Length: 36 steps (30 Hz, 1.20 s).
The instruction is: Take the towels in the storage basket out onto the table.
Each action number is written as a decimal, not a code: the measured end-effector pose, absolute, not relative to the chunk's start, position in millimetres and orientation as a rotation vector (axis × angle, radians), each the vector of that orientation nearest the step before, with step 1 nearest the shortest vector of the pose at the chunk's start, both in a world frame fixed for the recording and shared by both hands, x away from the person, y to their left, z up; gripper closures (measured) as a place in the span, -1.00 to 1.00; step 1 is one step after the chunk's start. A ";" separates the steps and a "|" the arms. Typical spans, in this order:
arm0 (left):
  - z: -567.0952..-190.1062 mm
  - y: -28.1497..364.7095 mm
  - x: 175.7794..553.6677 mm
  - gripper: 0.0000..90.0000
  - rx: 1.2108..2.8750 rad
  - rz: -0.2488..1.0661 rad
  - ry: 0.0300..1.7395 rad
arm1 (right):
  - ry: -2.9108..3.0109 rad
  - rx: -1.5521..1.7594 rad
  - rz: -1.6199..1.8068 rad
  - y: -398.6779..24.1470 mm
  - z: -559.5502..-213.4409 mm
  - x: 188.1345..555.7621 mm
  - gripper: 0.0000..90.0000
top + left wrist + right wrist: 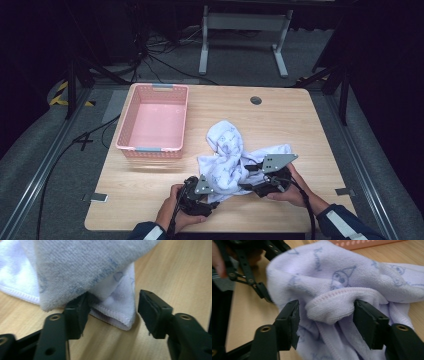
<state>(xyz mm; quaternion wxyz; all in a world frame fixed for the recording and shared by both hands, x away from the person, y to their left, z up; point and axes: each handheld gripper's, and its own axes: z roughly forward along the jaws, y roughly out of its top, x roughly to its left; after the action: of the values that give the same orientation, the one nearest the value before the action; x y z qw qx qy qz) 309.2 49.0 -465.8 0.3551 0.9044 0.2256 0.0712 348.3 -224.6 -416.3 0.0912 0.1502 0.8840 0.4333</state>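
Observation:
A white towel [227,150] with a pale blue cartoon print lies crumpled on the wooden table [285,120], near its front. My left gripper [212,194] is at the towel's near left corner. In the left gripper view that corner [117,312] hangs between the open jaws [113,315]; the left pad [78,311] touches cloth and the right pad stands apart. My right gripper [246,177] comes in from the right. Its open jaws [327,325] straddle a rolled fold of towel [329,310] without pinching it. The left gripper's fingers [263,291] show beyond the cloth.
A pink plastic basket [150,149] stands empty on the table's left half, behind the towel; its edge [362,243] shows in the right gripper view. A round cable hole [256,100] sits near the far edge. White desk legs [204,45] stand on the floor beyond.

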 end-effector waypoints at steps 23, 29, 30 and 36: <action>-435.4 148.7 317.7 0.84 2.194 0.278 0.752 | 2.072 0.957 1.110 -335.4 -378.3 400.0 0.74; -429.8 159.7 317.1 0.76 2.125 0.359 0.830 | 2.114 1.003 1.096 -345.2 -387.9 411.5 0.73; -431.3 157.2 318.0 0.72 2.133 0.368 0.840 | 2.112 0.990 1.105 -342.9 -388.5 411.4 0.73; -429.4 134.9 315.6 0.29 2.153 0.412 0.774 | 2.145 0.951 0.985 -322.4 -399.8 423.2 0.54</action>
<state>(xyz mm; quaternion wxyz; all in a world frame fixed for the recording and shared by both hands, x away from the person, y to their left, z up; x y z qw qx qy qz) 315.6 134.9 -429.4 0.3972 0.8501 0.3054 0.1626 423.2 -322.4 -399.8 0.2942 0.3571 0.8057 0.3698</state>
